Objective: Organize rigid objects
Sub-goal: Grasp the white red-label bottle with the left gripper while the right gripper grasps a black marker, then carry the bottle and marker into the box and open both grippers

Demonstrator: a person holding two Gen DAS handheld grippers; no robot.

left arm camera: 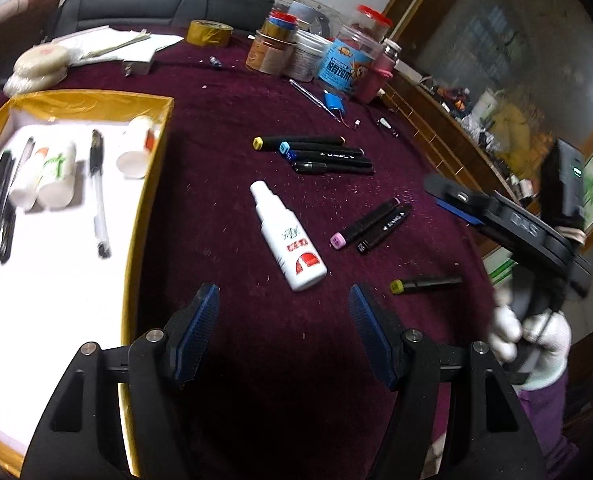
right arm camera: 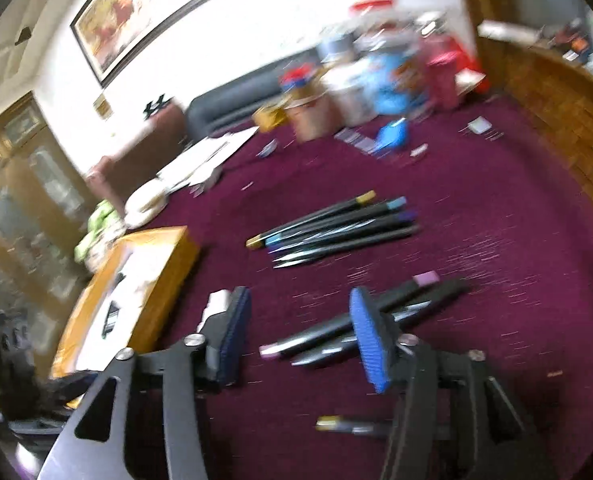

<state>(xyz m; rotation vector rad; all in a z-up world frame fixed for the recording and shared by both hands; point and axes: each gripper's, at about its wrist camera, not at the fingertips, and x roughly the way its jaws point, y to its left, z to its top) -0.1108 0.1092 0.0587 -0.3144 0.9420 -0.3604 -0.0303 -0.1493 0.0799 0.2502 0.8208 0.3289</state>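
On the maroon counter (left arm camera: 224,92) a white spray bottle (left arm camera: 287,236) lies ahead of the left gripper (left arm camera: 284,322), whose jaws gape empty; the right gripper (right arm camera: 300,336), blurred, stands half open over two markers (right arm camera: 348,326), gripping nothing, one fingertip (right arm camera: 368,344) covering their middles

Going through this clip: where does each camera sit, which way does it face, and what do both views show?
Left wrist: on the left gripper, angled down at the white spray bottle and gold-rimmed box; open fingers, gloved hand visible.
Right wrist: on the right gripper, angled down over the pink-capped marker; blurred, fingers apart, nothing between.
Shared: maroon cloth, box, markers.
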